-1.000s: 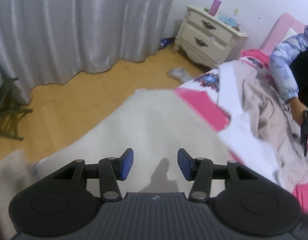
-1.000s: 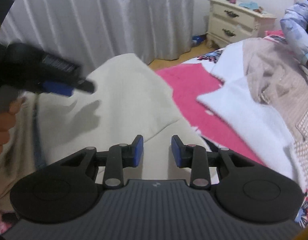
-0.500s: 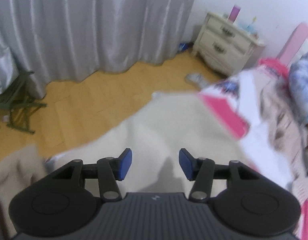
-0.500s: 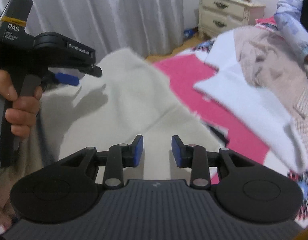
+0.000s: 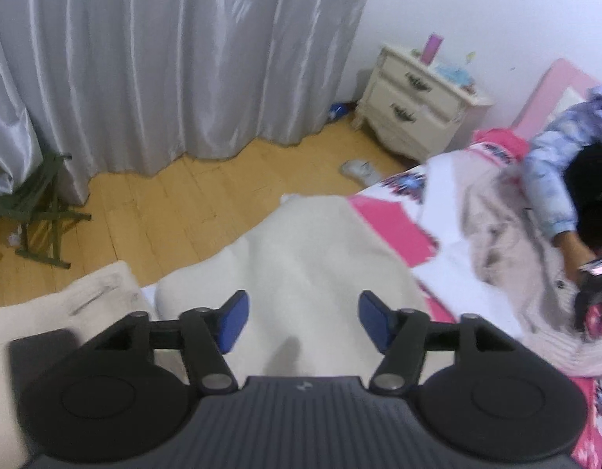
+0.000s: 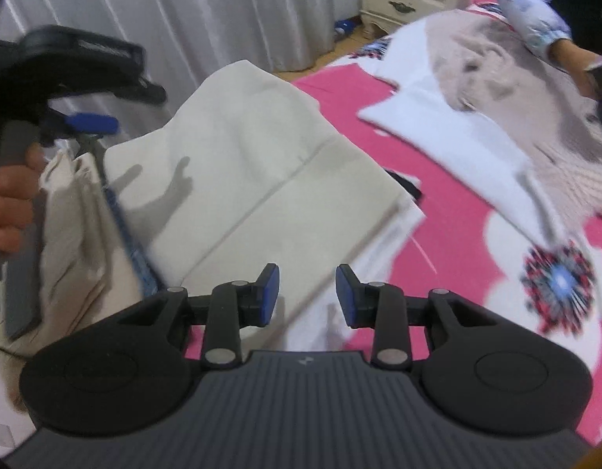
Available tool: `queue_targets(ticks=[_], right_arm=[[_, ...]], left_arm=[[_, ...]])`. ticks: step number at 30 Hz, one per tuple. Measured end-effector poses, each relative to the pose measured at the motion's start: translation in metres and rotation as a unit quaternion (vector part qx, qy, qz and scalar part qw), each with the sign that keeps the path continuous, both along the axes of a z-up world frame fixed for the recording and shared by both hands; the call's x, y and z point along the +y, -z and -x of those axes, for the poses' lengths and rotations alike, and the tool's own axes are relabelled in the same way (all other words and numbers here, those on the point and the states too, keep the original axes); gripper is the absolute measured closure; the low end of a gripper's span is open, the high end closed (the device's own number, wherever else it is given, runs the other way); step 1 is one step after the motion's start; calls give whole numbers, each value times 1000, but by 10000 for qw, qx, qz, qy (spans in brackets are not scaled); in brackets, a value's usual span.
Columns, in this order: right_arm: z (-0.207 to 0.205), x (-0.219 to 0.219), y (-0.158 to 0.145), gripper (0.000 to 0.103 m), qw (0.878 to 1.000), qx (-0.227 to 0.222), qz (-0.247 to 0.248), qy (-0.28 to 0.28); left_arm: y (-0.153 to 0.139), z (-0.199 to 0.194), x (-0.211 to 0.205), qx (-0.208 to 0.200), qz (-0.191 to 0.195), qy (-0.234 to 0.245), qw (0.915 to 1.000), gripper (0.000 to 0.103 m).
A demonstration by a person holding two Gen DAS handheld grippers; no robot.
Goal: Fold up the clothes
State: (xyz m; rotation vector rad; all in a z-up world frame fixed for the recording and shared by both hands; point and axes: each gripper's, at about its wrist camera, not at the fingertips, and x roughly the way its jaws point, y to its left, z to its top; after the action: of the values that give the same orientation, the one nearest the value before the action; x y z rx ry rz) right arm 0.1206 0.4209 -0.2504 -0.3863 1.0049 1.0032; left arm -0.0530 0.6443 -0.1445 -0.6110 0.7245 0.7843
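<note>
A cream folded garment (image 5: 301, 258) (image 6: 254, 164) lies on the pink bedspread (image 6: 449, 211) at the bed's corner. My left gripper (image 5: 303, 320) hovers above it; its jaws are opening and hold nothing. In the right wrist view the left gripper (image 6: 117, 111) hangs in a hand at the upper left, over the garment's left edge. My right gripper (image 6: 307, 296) is open with a narrow gap and nothing in it, above the garment's near edge. More crumpled cream cloth (image 6: 66, 211) (image 5: 66, 305) lies to the left.
Another person's patterned blue sleeve (image 5: 551, 164) (image 6: 535, 19) reaches over a beige knitted garment (image 5: 508, 226) and a white garment (image 6: 457, 133) on the bed's right. A cream nightstand (image 5: 414, 117), grey curtain (image 5: 164, 58), green folding stool (image 5: 43, 211) and wooden floor (image 5: 176, 203) lie beyond.
My left gripper has risen away from the cream garment and its jaws have spread wider. The right gripper has shifted over the garment's near edge with its gap unchanged.
</note>
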Motion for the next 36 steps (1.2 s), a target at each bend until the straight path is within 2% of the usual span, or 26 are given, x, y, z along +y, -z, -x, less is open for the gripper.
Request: queue_targets(ticks=[4, 5, 9, 14, 17, 20, 22, 24, 27, 30, 36], right_arm=[[12, -32, -31, 68, 9998, 5, -111, 141], [15, -41, -41, 63, 9997, -4, -151, 180], [30, -80, -84, 49, 9990, -119, -341, 273], [43, -131, -130, 23, 9986, -161, -358, 349], [52, -159, -152, 16, 9982, -206, -373, 417], [63, -181, -171, 8, 9969, -336, -446, 547], [70, -191, -182, 6, 9955, -439, -554, 634], [78, -197, -193, 4, 9935, -557, -698, 699], [88, -204, -210, 1, 9892, -688, -957, 875], [95, -205, -221, 1, 9860, -742, -1034, 1075], [111, -205, -233, 1, 9790, -915, -1060, 1480]], left_arm=[[-49, 28, -42, -114, -344, 254, 9990, 14], [-62, 34, -51, -147, -356, 284, 9989, 13], [-111, 56, -89, -244, -383, 338, 9984, 8], [-168, 82, -147, -203, -638, 443, 9968, 2], [-193, 94, -177, -148, -752, 461, 9960, 0], [-205, 108, -194, -177, -613, 313, 9975, 0], [-209, 113, -200, -146, -577, 251, 9979, 0], [-211, 114, -205, -28, -637, 376, 9973, 0], [-217, 113, -210, 253, -1026, 591, 9926, 0], [-231, 120, -213, 348, -1408, 622, 9875, 0], [-256, 123, -203, 290, -1726, 790, 9814, 0]])
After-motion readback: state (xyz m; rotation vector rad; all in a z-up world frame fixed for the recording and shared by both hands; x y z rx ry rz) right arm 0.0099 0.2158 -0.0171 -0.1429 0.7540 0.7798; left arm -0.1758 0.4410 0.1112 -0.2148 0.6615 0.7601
